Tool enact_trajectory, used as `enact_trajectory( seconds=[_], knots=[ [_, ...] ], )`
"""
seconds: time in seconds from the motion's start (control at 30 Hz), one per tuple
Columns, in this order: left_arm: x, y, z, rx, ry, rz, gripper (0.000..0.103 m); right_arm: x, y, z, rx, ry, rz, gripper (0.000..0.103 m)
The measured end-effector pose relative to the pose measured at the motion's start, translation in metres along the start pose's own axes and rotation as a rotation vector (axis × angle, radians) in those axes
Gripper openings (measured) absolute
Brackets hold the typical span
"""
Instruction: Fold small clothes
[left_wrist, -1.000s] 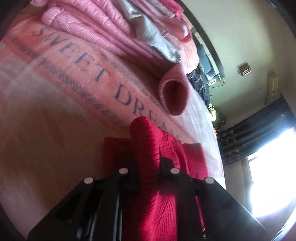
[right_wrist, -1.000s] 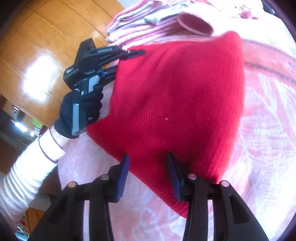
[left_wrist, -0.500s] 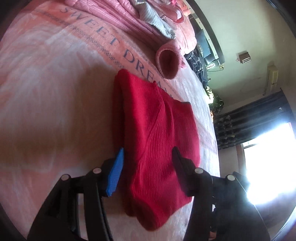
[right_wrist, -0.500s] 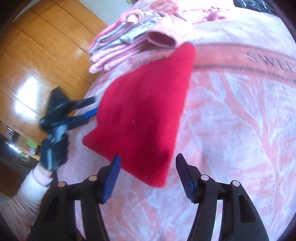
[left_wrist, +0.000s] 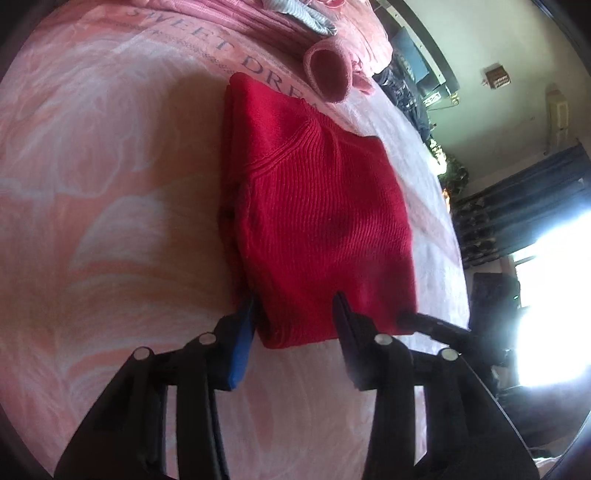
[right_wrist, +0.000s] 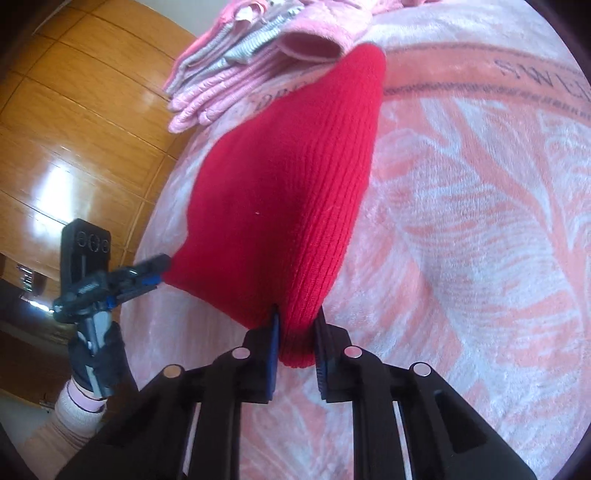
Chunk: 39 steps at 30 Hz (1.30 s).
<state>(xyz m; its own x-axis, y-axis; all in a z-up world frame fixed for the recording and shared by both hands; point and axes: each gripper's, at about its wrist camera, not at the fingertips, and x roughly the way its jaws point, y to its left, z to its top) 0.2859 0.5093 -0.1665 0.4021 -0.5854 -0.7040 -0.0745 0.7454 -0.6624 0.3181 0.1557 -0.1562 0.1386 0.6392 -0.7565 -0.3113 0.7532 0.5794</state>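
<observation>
Two claws meet a folded red sweater (left_wrist: 317, 206) lying on the pink bed (left_wrist: 110, 184): the right claw (right_wrist: 295, 332) pinches its near corner, while the left claw (left_wrist: 295, 317) stands wide, straddling the near edge.

Red sweater (left_wrist: 317, 206): ribbed knit cloth, matt, fine ridges running lengthwise. Pink blanket (right_wrist: 480, 229): plush fleece, soft nap, matt, printed lettering. Stack of clothes (right_wrist: 236, 74): pink ribbed knit and grey striped cloth. Left gripper (left_wrist: 293, 325), right gripper (right_wrist: 297, 332): matt black plastic, blue rubbery pads, small shiny metal pins. Wardrobe (right_wrist: 74, 122): varnished wood, glossy, reflecting light.
</observation>
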Motion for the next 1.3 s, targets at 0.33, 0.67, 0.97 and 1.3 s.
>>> enact_trajectory(
  seconds=[0.33, 0.67, 0.97, 1.3],
  knots=[
    [0.019, 0.028, -0.011, -0.013, 0.067, 0.053, 0.028, 0.014, -0.013, -0.01, 0.004, 0.044, -0.065, 0.016],
    [-0.007, 0.03, 0.032, -0.064, -0.024, -0.032, 0.072, -0.018, -0.006, -0.003, -0.055, -0.034, -0.035, 0.032],
    [0.037, 0.056, 0.085, -0.16, 0.018, -0.195, 0.071, -0.034, -0.022, 0.004, -0.047, -0.067, -0.008, 0.034],
    [0.082, 0.026, 0.118, -0.043, 0.089, -0.238, 0.076, -0.029, -0.042, 0.022, 0.012, -0.074, 0.073, 0.055]
  ],
)
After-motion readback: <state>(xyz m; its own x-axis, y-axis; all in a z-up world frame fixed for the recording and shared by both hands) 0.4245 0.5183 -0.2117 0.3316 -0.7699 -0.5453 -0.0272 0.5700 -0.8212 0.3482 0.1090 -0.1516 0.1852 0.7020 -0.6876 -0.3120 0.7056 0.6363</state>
